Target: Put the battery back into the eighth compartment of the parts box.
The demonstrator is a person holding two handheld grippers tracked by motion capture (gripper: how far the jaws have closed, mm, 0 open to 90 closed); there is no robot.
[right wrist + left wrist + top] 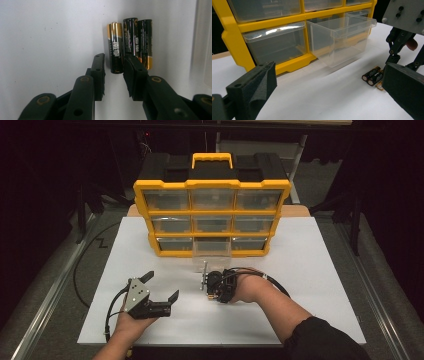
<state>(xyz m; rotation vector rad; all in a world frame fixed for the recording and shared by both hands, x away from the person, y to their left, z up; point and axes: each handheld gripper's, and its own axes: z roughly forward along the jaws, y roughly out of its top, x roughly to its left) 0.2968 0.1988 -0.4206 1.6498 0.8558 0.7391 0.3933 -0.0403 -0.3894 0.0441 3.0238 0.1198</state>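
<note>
Closing on the nearest AA battery, the right gripper has its jaws astride that battery's near end with a sliver of gap on each side, not yet clamped, so squeezing squarely should lift it without dragging the two neighbouring batteries lying against it on the white table. Farther off, the left gripper rests spread wide and empty, and beyond stands the clear pulled-out drawer of the yellow organizer, the likely drop-off.

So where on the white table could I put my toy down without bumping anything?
The white table is bare right of the pulled-out clear drawer, and along the left edge below the yellow organizer. It is crowded around the three batteries, where the right hand-held gripper works.
</note>
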